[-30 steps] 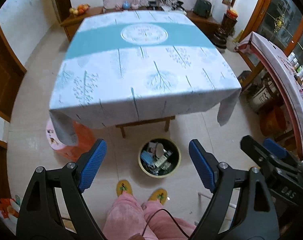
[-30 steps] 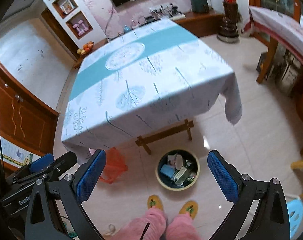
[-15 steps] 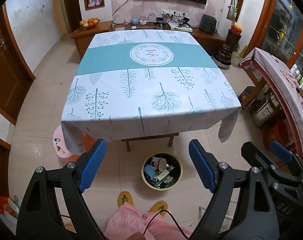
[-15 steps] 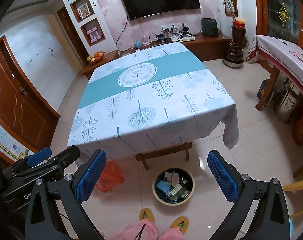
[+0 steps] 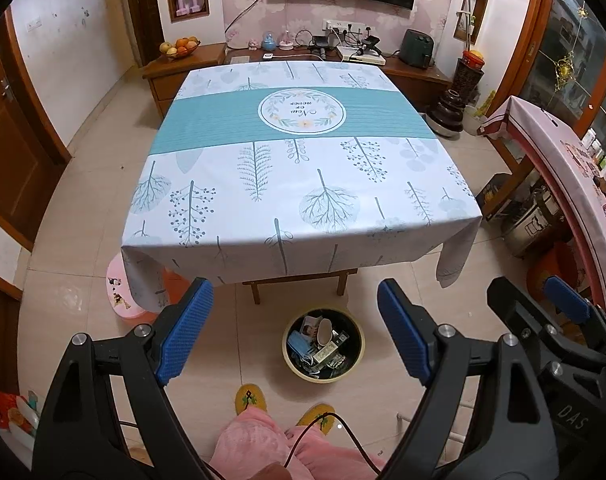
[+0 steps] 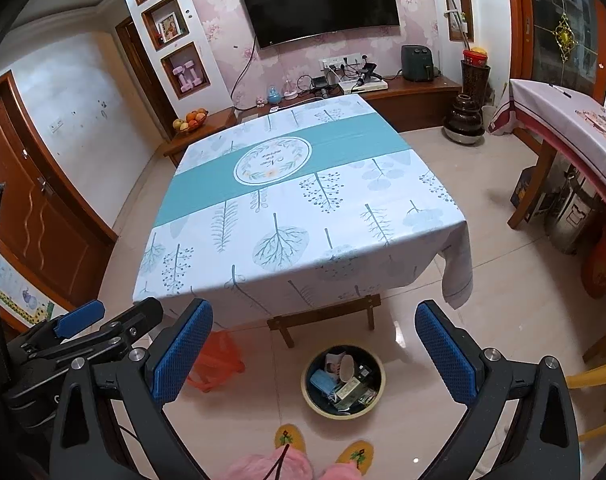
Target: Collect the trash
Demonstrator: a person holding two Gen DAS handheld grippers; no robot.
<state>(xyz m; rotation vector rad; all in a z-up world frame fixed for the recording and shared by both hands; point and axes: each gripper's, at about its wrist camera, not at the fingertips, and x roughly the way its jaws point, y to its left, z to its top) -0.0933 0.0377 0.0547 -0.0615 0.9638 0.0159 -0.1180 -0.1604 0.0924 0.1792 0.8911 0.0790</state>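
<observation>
A: Much left on the table (image 5: 303, 184)?
B: Nothing visible on the smooth printed cloth; seems done. Round yellow-rimmed bin (image 5: 323, 349) on the tiled floor just past the slippers, full of crumpled wrappers and packets (image 5: 321, 350)
A: Tools?
B: Left tool (image 5: 295, 330) and right tool (image 6: 313, 346) both spread, pinching nothing

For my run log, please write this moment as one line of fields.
phase: trash collected | bin: on floor before table, holds trash | left gripper: open, empty | right gripper: open, empty
</observation>
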